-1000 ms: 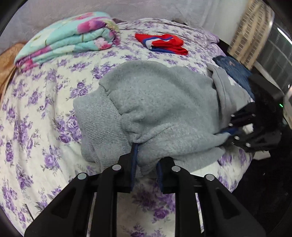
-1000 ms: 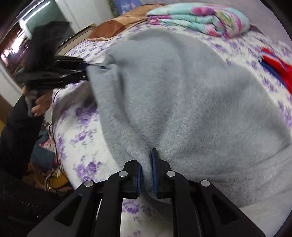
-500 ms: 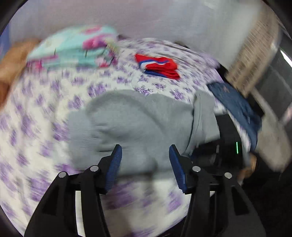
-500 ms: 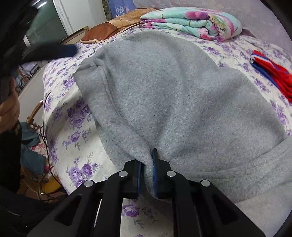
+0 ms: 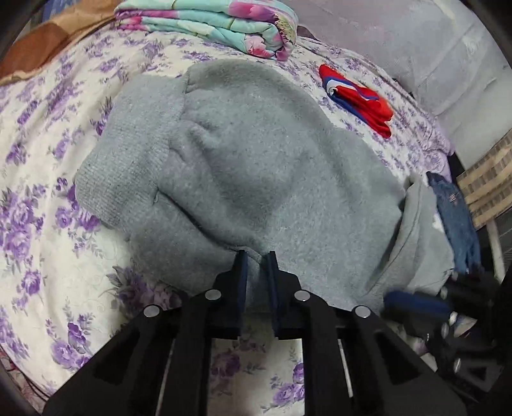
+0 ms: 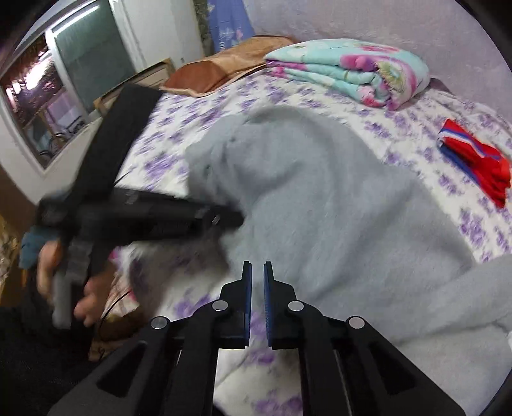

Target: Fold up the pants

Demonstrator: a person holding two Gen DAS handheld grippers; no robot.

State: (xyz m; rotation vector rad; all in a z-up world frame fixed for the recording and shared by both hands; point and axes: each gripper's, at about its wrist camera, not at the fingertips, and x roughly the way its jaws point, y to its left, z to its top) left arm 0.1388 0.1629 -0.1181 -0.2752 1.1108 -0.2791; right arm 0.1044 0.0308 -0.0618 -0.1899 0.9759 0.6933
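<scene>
Left fingers (image 5: 240, 270): nearly together, pinching the near edge of the pants (image 5: 256, 166); my left gripper (image 5: 255, 256) has just been closing, with grey fleece between the pads

Right fingers (image 6: 268, 284): pressed almost together with nothing between them; right gripper (image 6: 257, 265) hangs above the pants (image 6: 336, 208), apart from the cloth

Pants: grey fleece, bunched in a rounded heap on the bed (image 5: 41, 160), ribbed cuff toward the left in the left view, one fold trailing off toward the bed's right edge

Other items on the bed: folded quilt (image 5: 208, 25) at the far end; red cloth (image 5: 358, 96) beyond the pants, well apart from them; blue jeans (image 5: 457, 224) at the right edge, just beside the trailing fold

Risks, as I judge them:
- the left pinch takes only a small bite of thick fleece, so it could slip out on a pull
- it may have caught one layer only, so the fold would open unevenly
- with the right side let go, a one-handed drag could skew the heap or pull it off the near edge
- the trailing fold could snag the jeans

Hard to make out:
- the right view is blurred by motion; my left hand (image 6: 64, 281) and its gripper smear across it
- how many layers the left pads hold
- the waistband and the legs' layout, hidden in the bunching
- the right gripper in the left view, dark and cut off at the corner
</scene>
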